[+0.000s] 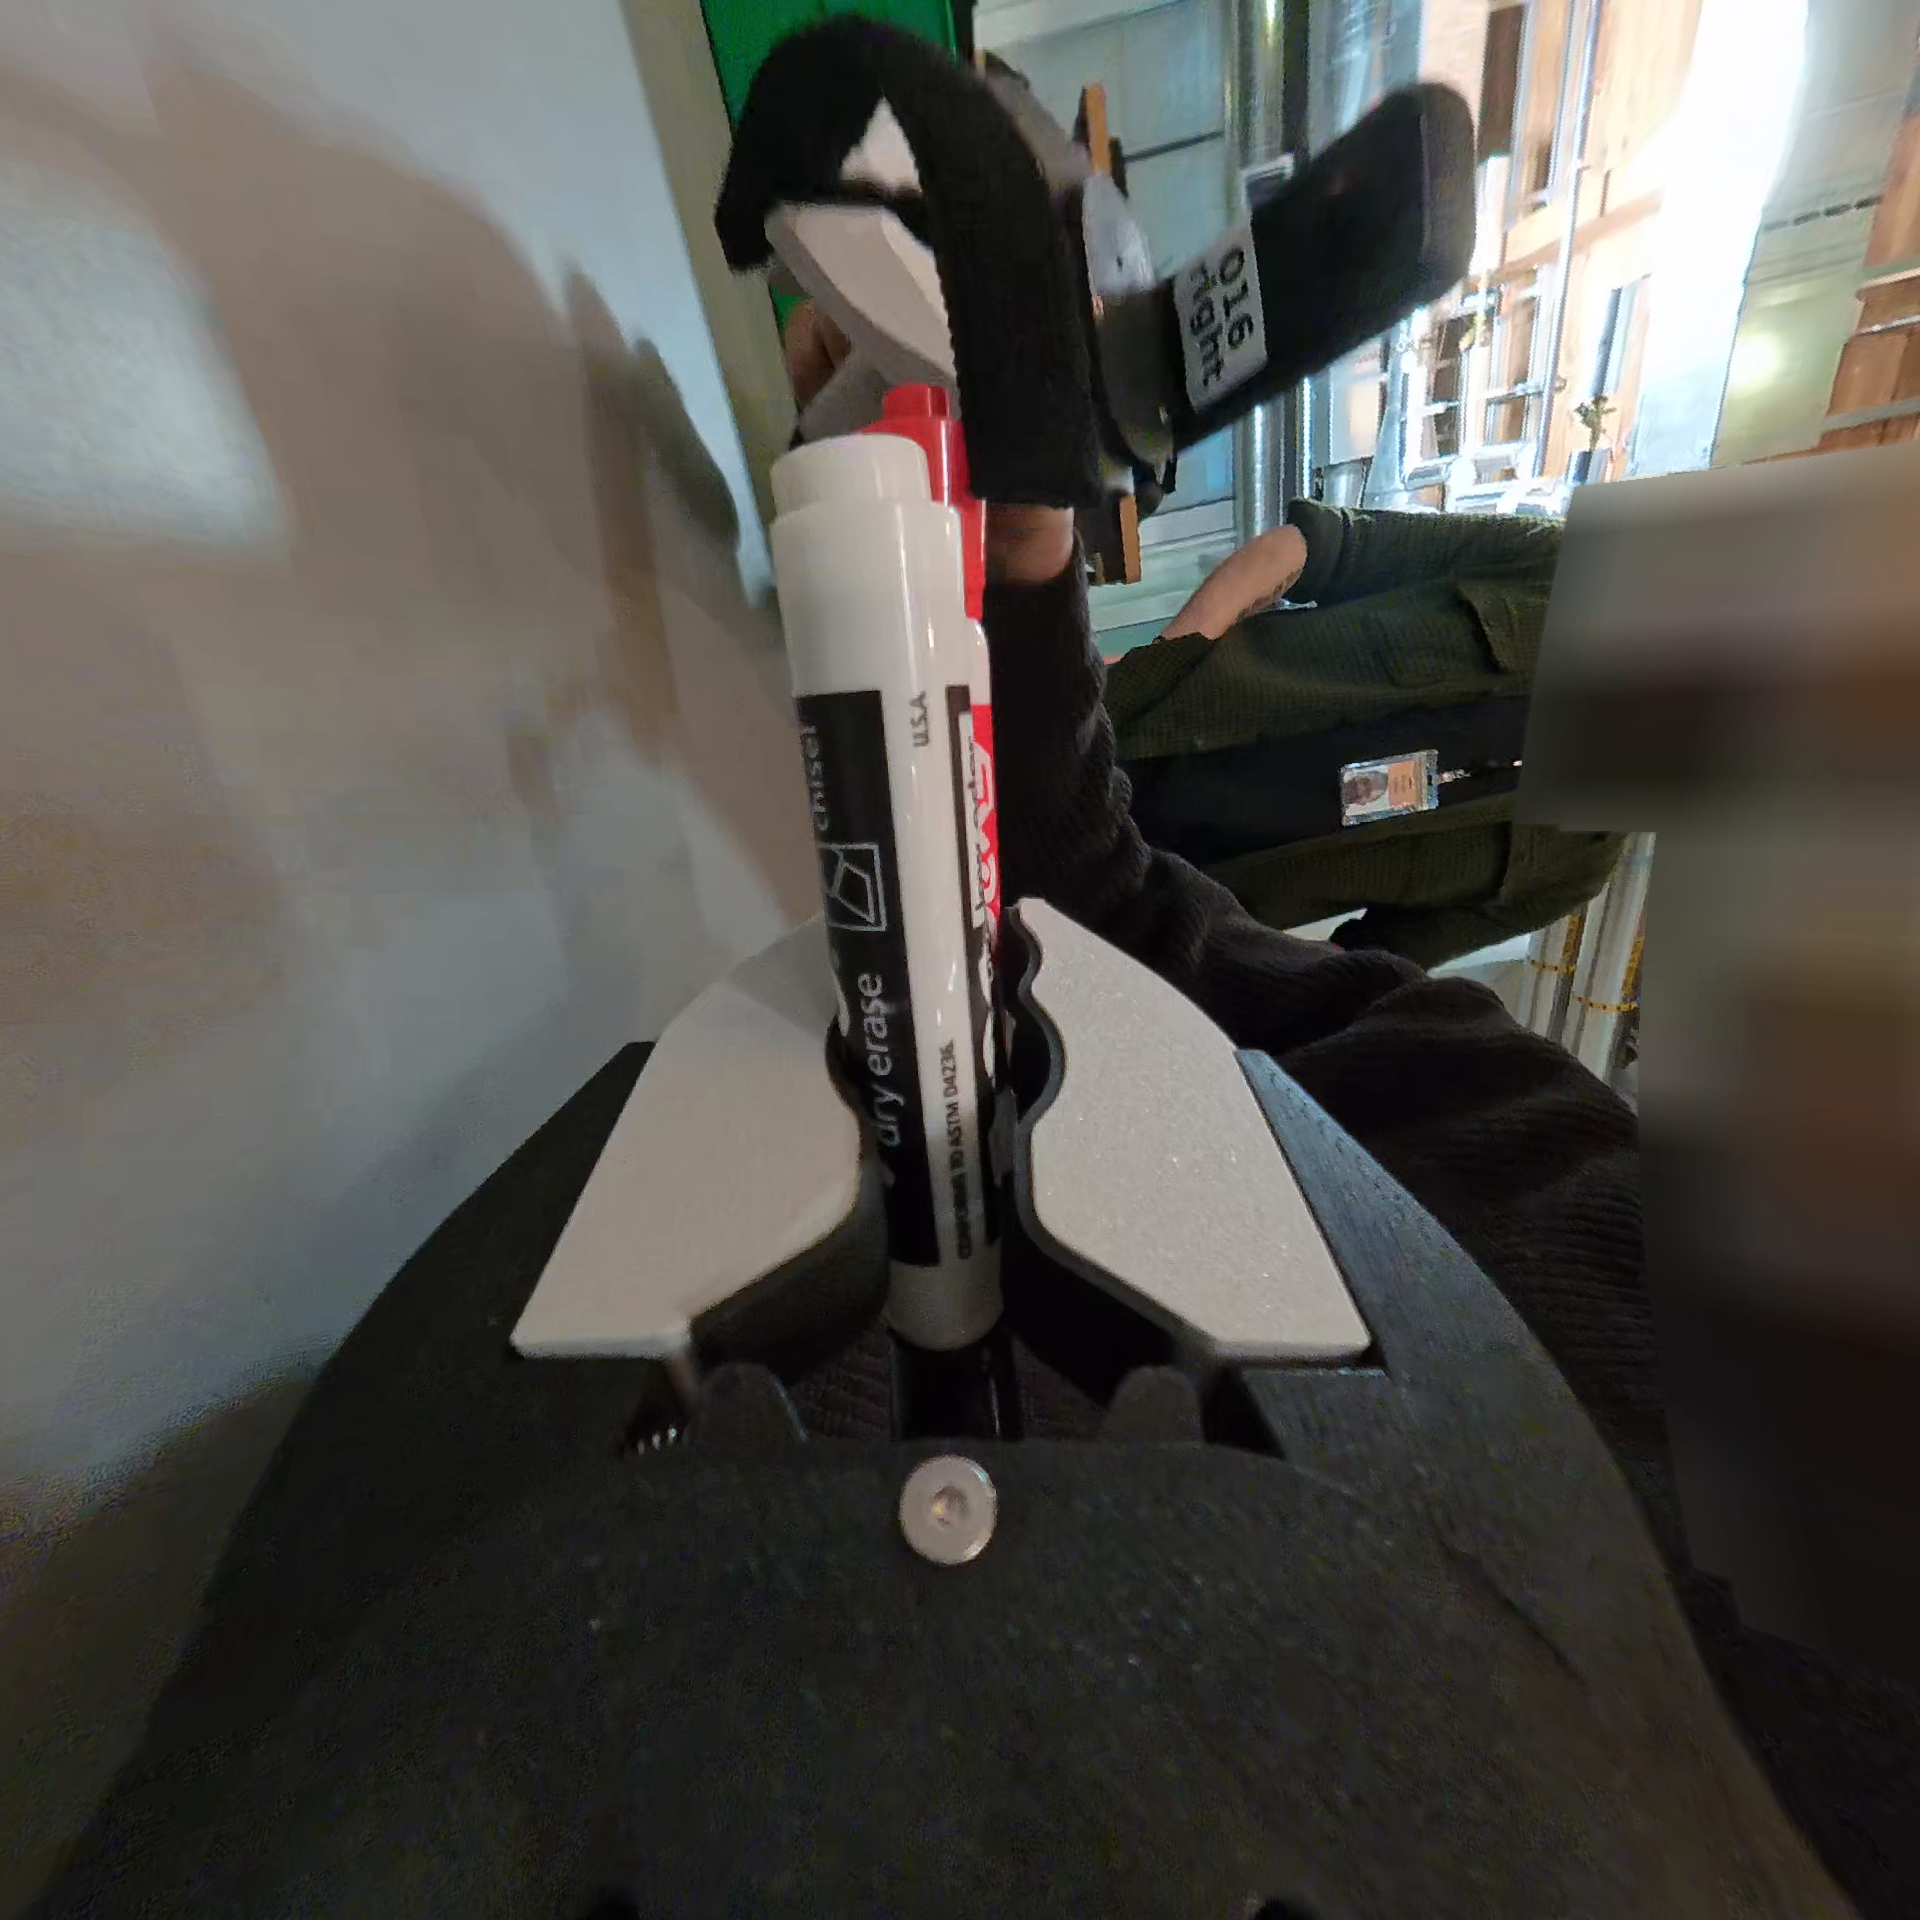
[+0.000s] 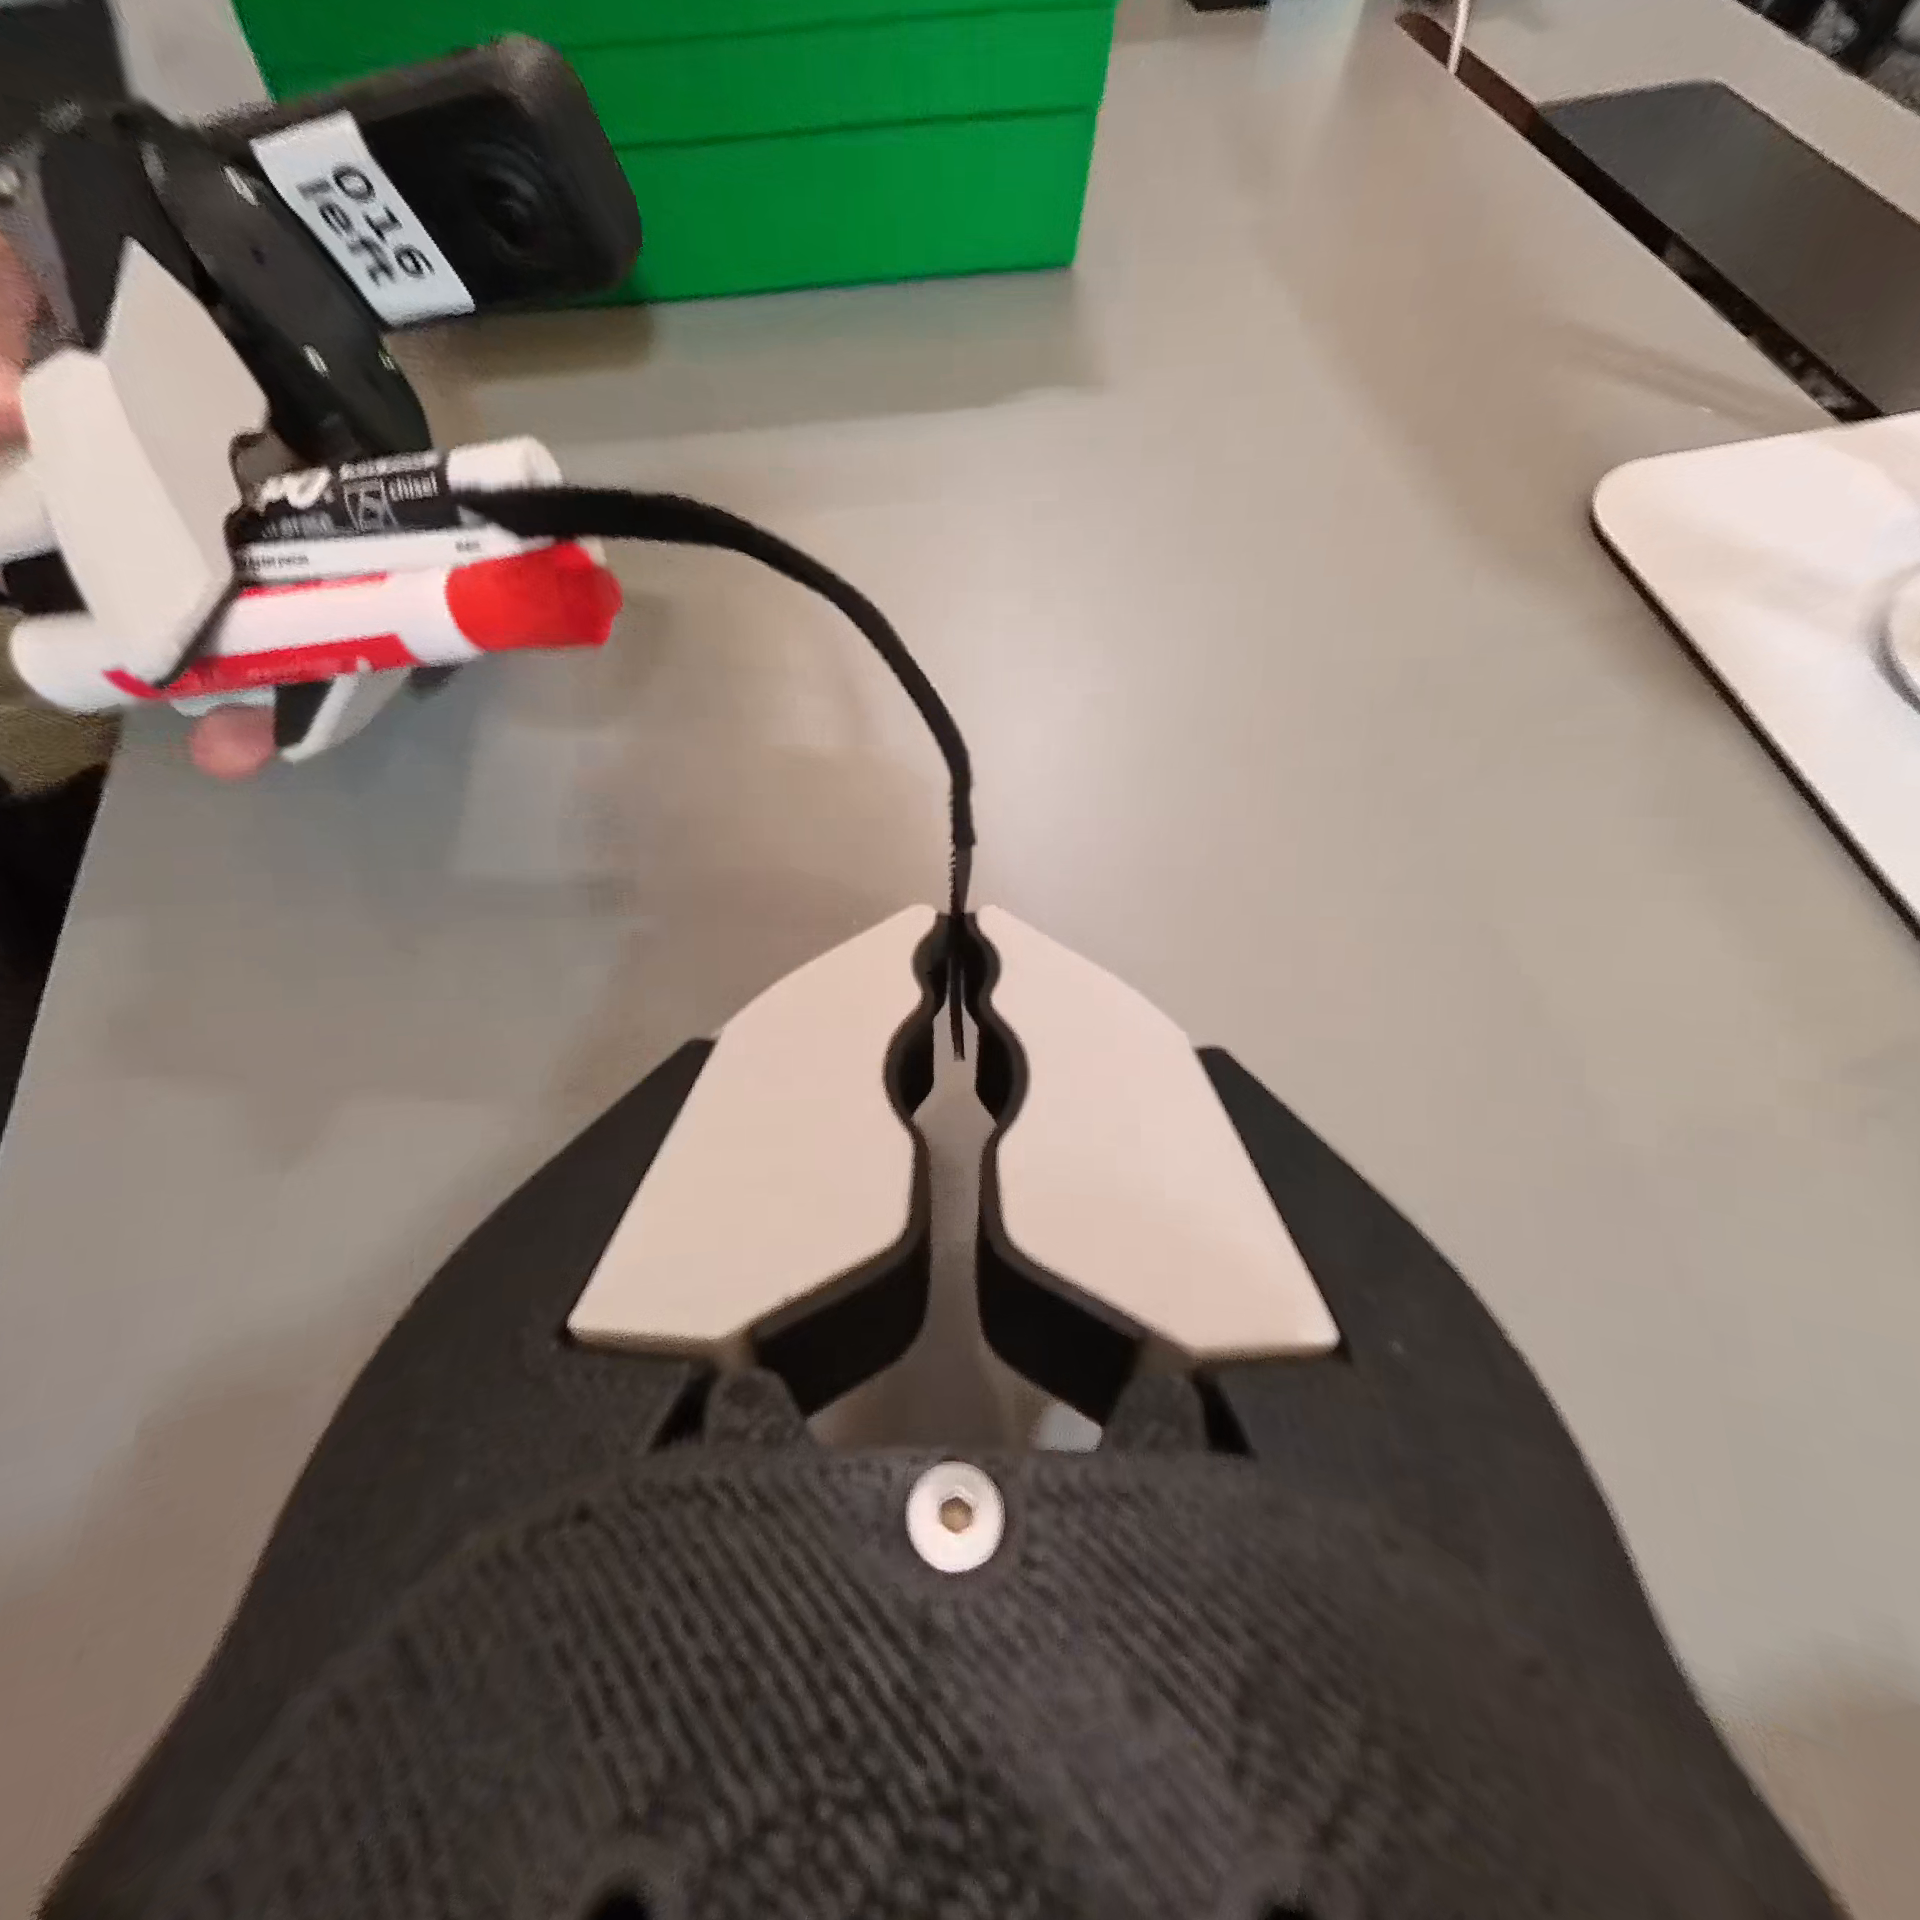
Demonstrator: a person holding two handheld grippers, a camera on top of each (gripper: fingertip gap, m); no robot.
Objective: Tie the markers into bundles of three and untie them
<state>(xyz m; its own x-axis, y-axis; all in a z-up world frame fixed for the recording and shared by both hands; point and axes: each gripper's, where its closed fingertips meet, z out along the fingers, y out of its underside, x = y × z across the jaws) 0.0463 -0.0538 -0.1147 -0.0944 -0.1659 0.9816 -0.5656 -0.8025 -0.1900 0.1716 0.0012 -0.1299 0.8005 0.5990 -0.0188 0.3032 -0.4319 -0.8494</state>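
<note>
Gripping the markers [image 1: 904, 831] in the left gripper [image 1: 925, 997], the person holds them off the table [image 2: 1247, 623], its two pale fingers closed around the barrels near their lower end. I can make out a black-labelled marker [image 2: 416, 499] and a red one [image 2: 499, 613]; whether a third sits behind them I cannot tell. The right gripper [image 2: 956, 935] is pinched nearly shut on the free end of a black strap [image 2: 831, 582], which arcs from there back to the markers.

Risks, as I judge them: the strap is thin and only its tip sits between the right fingertips, so a sharp tug could pull it free. The pull also comes across the marker tops, well away from the left grip, and that leverage could twist a barrel out of line or slide one out, since smooth plastic gives little hold. If the strap is a hook-and-loop kind, it may catch on itself in the wrong place. Both views are smeared with motion, so the tools seem to be moving fast, which makes any of this likelier.

Below lies a plain grey table, matte and bare in the middle. A green box [image 2: 831, 156] stands at its far side, a white tray [image 2: 1766, 623] at the right edge, a dark flat object [image 2: 1714, 177] beyond. Another person in a dark green top [image 1: 1351, 665] sits nearby, with pale walls and tall windows behind.
</note>
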